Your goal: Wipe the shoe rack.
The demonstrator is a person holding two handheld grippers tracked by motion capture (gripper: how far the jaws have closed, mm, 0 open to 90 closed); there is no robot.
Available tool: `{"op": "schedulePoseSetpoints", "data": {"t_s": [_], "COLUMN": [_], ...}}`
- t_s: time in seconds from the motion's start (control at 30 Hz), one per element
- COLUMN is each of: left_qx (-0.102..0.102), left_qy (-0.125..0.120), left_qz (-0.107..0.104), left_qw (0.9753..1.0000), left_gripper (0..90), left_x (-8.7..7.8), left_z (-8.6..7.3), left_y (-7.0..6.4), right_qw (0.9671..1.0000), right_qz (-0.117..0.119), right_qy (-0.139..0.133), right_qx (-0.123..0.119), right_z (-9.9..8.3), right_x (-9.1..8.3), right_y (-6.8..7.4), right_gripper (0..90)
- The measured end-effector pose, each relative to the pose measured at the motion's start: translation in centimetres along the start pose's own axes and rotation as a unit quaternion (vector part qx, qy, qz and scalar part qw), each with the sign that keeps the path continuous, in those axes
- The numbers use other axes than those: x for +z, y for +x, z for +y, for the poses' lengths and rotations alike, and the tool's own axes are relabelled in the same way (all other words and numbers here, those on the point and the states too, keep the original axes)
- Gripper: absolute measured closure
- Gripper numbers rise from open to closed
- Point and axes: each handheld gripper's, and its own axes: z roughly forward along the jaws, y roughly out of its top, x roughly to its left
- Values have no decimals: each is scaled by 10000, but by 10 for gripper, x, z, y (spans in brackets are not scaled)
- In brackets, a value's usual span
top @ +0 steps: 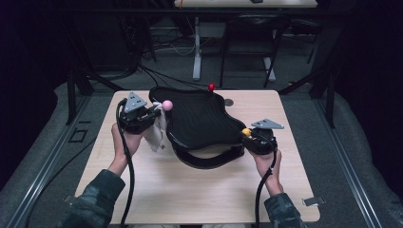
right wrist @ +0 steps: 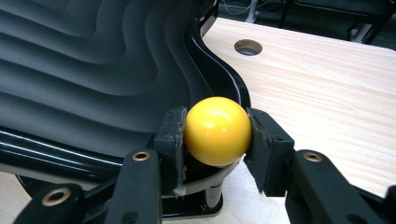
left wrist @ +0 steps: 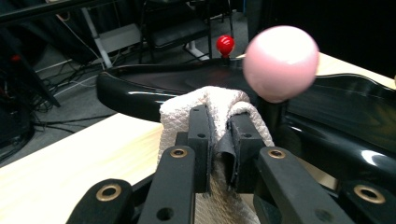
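The yellow knob [right wrist: 217, 131] is gripped by the right gripper's [right wrist: 215, 135] fingers; a white cloth [left wrist: 210, 105] is pinched by the left gripper [left wrist: 219, 140] beside the pink knob [left wrist: 281, 63]. Wiping of the black tray [top: 202, 118] seems barely begun.

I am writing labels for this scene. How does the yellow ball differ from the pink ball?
The yellow ball is clamped between the right gripper jaws; the pink ball is free, beside the left gripper, which is shut on a white cloth. The yellow ball sits at the black tray's right edge, the pink ball at its left edge. Both are glossy, round knobs.
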Motion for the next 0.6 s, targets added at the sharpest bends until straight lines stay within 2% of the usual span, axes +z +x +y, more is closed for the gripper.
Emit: {"op": "schedulePoseSetpoints", "data": {"t_s": [0.27, 0.6], "left_qx": [-41, -269], "left_qy": [72, 172], "left_qz": [167, 368], "left_qw": [9998, 9988], "left_gripper": [814, 814], "left_x": [1, 8], "left_z": [7, 16], "left_y": [15, 39], "right_qw": [10000, 10000], "right_qz": [6, 14], "right_qy": [0, 7], "right_qx": [4, 11], "right_z": [0, 0], "right_x": [0, 0], "right_y": [-1, -1], "right_gripper": [597, 597]}}
